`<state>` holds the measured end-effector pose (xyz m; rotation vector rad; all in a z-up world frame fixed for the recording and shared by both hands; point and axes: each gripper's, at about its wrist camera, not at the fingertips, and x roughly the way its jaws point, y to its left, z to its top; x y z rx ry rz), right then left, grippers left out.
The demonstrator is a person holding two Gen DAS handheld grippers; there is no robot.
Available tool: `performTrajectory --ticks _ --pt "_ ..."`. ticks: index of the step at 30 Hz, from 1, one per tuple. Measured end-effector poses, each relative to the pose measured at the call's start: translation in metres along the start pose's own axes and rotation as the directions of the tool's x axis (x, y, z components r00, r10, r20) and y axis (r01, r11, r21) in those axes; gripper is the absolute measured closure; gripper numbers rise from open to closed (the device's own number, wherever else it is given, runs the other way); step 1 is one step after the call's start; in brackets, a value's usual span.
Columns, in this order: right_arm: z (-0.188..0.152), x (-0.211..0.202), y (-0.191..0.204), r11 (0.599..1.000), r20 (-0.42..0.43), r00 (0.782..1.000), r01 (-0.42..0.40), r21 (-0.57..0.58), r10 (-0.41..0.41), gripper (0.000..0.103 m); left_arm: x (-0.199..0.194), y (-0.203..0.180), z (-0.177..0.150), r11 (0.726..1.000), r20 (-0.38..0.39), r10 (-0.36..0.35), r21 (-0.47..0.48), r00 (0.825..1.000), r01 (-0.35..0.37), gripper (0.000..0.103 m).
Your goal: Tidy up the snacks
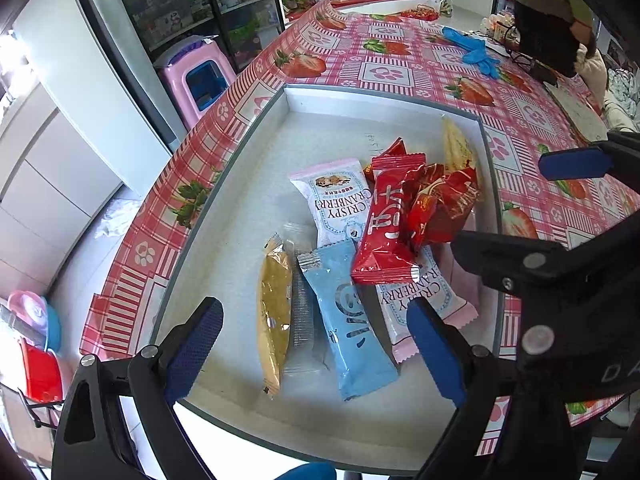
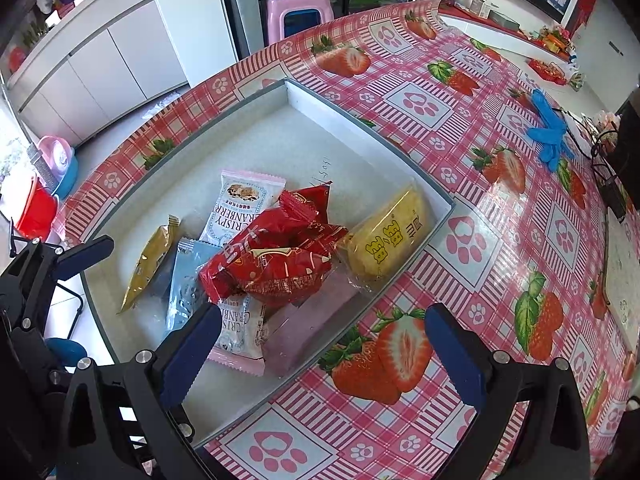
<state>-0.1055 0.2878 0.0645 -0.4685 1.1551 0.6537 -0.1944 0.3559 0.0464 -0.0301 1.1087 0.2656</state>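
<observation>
My left gripper (image 1: 316,350) and right gripper (image 2: 322,354) both hang wide apart holding nothing over the snack packets heaped in the shallow white box (image 1: 224,216), so I think sorting comes next.

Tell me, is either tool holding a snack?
No. The left tool and right tool are both open and empty, above the snacks in the tray.

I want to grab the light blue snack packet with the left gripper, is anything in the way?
Nothing visible blocks it. The left gripper is open right over the light blue packet, whose near end is bare; only its far corner lies under the red packet.
</observation>
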Motion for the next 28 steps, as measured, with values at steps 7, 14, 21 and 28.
performTrajectory --ticks 7,14,21,28 --pt "-0.0010 0.0016 0.0003 1.000 -0.006 1.000 -0.005 0.001 0.005 0.001 0.0007 -0.0008 -0.0007 1.000 -0.005 -0.002 -0.001 1.000 0.002 0.008" --pt "-0.0037 0.0052 0.0034 1.000 -0.014 1.000 -0.003 -0.011 0.003 0.001 0.0070 0.0002 -0.0026 1.000 -0.033 0.006 -0.011 0.999 -0.006 0.008" --pt "-0.0034 0.0072 0.0065 1.000 -0.020 1.000 -0.014 -0.022 0.014 0.001 0.0098 -0.0004 -0.0050 1.000 -0.054 0.022 -0.011 0.998 -0.023 0.008" --pt "-0.0046 0.0031 0.0063 0.999 -0.005 0.999 -0.037 -0.023 0.037 0.001 0.0031 -0.0012 -0.0047 1.000 -0.033 0.023 -0.013 0.999 -0.024 0.008"
